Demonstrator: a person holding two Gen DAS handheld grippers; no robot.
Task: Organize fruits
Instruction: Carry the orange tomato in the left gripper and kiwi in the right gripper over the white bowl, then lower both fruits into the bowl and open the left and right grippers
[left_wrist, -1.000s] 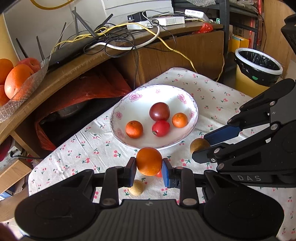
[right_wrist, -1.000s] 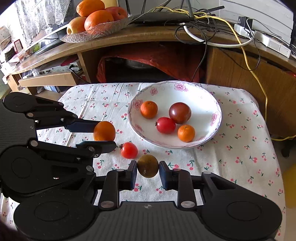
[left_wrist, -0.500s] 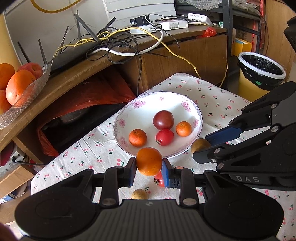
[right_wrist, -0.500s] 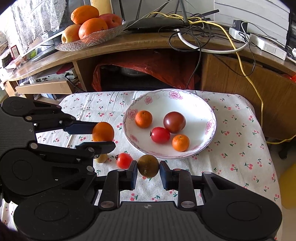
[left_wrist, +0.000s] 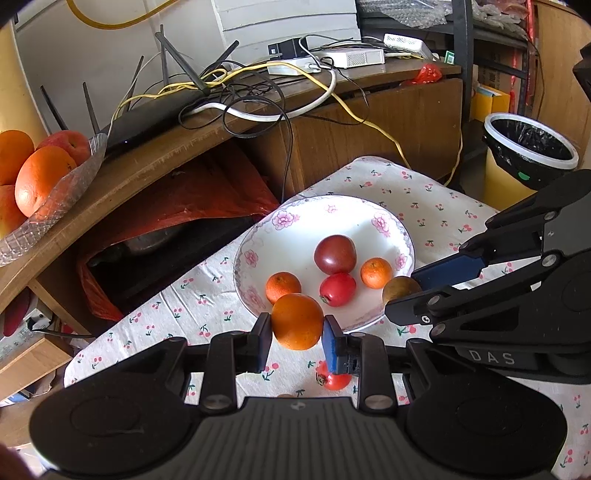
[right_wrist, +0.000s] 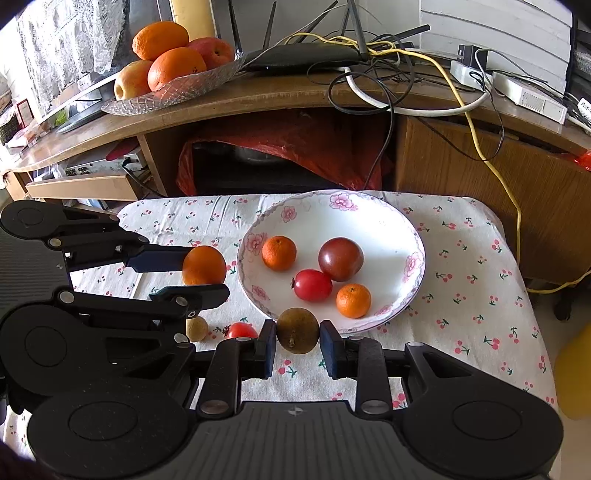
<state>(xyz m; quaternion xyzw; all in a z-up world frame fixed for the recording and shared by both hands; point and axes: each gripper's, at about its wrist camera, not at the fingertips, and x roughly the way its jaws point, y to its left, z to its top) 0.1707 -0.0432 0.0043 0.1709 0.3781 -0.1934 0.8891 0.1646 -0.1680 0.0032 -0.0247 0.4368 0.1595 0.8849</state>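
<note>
The counter (right_wrist: 480, 266), covered in a cherry-print cloth, carries a flowered white bowl (right_wrist: 388, 218) near its far edge. Inside the bowl lie a dark red tomato (right_wrist: 340, 258), a bright red tomato (right_wrist: 313, 284) and two small mandarins (right_wrist: 279, 253).

The left gripper (left_wrist: 297, 334) has its fingers (left_wrist: 263, 341) pressed on an orange (left_wrist: 297, 320), held in the air at the bowl's near rim. The right gripper (right_wrist: 297, 349) has its fingers (right_wrist: 267, 349) clamped on a brown-green round fruit (right_wrist: 297, 330), also lifted, just in front of the bowl's near rim.

On the cloth below the grippers rest a small red tomato (right_wrist: 241, 330) and, beside it, a small tan fruit (right_wrist: 196, 328).
</note>
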